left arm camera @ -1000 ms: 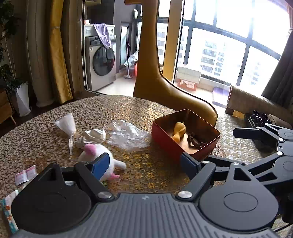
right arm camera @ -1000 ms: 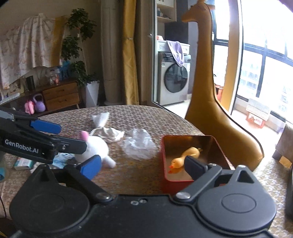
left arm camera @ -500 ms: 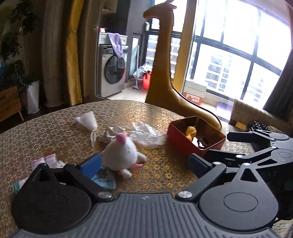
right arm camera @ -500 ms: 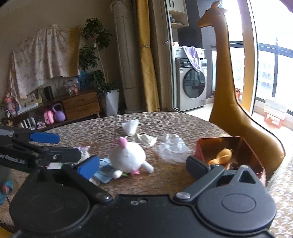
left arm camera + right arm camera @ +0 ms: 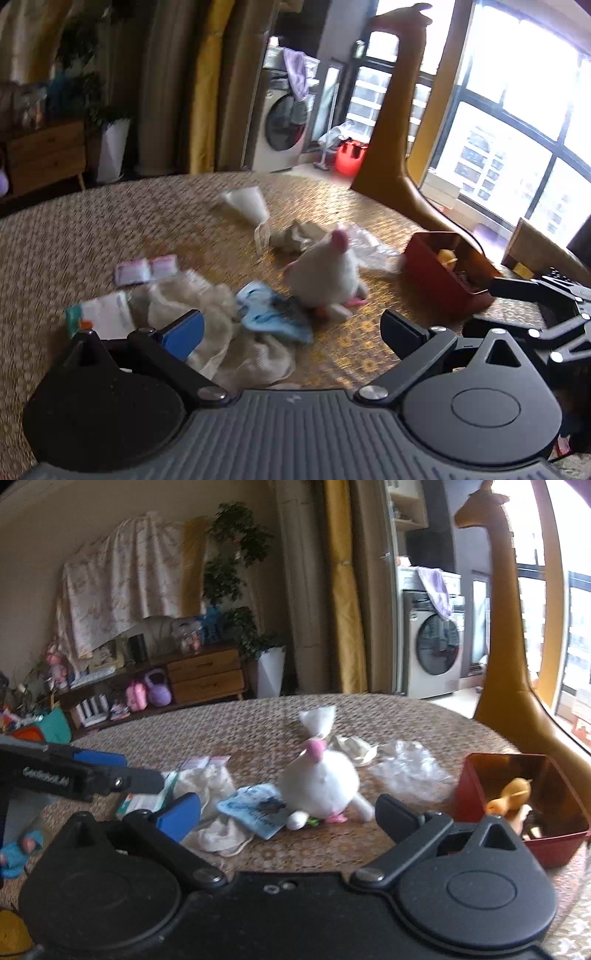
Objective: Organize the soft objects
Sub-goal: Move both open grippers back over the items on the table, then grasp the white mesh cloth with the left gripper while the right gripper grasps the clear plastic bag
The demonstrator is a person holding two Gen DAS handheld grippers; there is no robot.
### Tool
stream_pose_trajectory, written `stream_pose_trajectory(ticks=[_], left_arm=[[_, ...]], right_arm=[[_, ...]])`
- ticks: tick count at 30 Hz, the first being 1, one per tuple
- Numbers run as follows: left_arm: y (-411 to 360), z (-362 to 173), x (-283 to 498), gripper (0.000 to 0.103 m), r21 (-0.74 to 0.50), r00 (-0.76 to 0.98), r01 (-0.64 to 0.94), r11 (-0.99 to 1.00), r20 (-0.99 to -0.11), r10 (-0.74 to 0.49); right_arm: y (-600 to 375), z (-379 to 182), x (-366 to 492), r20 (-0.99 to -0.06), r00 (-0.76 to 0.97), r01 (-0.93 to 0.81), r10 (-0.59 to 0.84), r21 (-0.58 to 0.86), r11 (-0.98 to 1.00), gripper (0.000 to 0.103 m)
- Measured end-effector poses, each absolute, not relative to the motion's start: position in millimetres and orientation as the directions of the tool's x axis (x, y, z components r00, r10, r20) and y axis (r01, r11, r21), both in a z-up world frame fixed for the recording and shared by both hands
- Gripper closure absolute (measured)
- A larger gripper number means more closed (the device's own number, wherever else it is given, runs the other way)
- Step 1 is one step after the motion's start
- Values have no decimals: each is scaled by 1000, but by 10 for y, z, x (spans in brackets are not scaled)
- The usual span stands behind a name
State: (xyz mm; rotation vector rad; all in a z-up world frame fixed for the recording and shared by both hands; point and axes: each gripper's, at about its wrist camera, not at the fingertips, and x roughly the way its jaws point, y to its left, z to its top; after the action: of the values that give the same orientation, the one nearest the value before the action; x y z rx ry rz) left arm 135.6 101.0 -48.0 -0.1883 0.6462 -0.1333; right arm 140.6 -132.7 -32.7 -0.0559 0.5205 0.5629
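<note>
A white plush toy (image 5: 325,271) with a pink snout sits mid-table; it also shows in the right wrist view (image 5: 319,784). A red box (image 5: 448,267) to its right holds a yellow rubber duck (image 5: 509,797); the box also shows in the right wrist view (image 5: 524,805). My left gripper (image 5: 291,330) is open and empty, above a cream cloth (image 5: 221,328) and a blue packet (image 5: 273,314). My right gripper (image 5: 288,812) is open and empty, in front of the plush.
A white drawstring pouch (image 5: 247,206), crumpled cloth (image 5: 295,236) and clear plastic wrap (image 5: 410,768) lie behind the plush. Small packets (image 5: 144,269) lie at left. A tall giraffe figure (image 5: 502,627) stands beyond the table's far edge.
Both grippers have pulled back and swung left. The plush, earlier by the left finger, now sits farther ahead, and the cloth and packets have come into view.
</note>
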Motion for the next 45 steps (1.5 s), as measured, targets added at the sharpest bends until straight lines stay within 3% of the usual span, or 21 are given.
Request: stream_pose_trajectory(ticks=[12,21,36,41,43,45], left_arm=[[1282,-1049,1561,1,-178,743,-2,984,-658,-118],[1169,-1395,1824,1,-78,702,26,997,-708,-74],[973,-1628,2229,1,-37,647,19,999,-762,-40],[964,-1645,2280,2,-45,644,8,999,-764,-39],[963,-1646,2281,9,-46,647,6,999,-762,-39],[962,-1655,2285,17,-33,644,1,999,-765,-26]], right_arm=[[-725,-912,1403,-607,592,-619,531,79,781,8],[-388,-1256,1434,-677,519,-673,521,51,738,19],[-37,-1507,1532,-694,506,-697,513,22,717,30],[4,-1546,1536,-695,520,-687,496,4,727,40],[17,-1552,1536,-696,525,-683,489,-2,730,49],[8,-1547,1530,-695,529,-681,487,-5,732,52]])
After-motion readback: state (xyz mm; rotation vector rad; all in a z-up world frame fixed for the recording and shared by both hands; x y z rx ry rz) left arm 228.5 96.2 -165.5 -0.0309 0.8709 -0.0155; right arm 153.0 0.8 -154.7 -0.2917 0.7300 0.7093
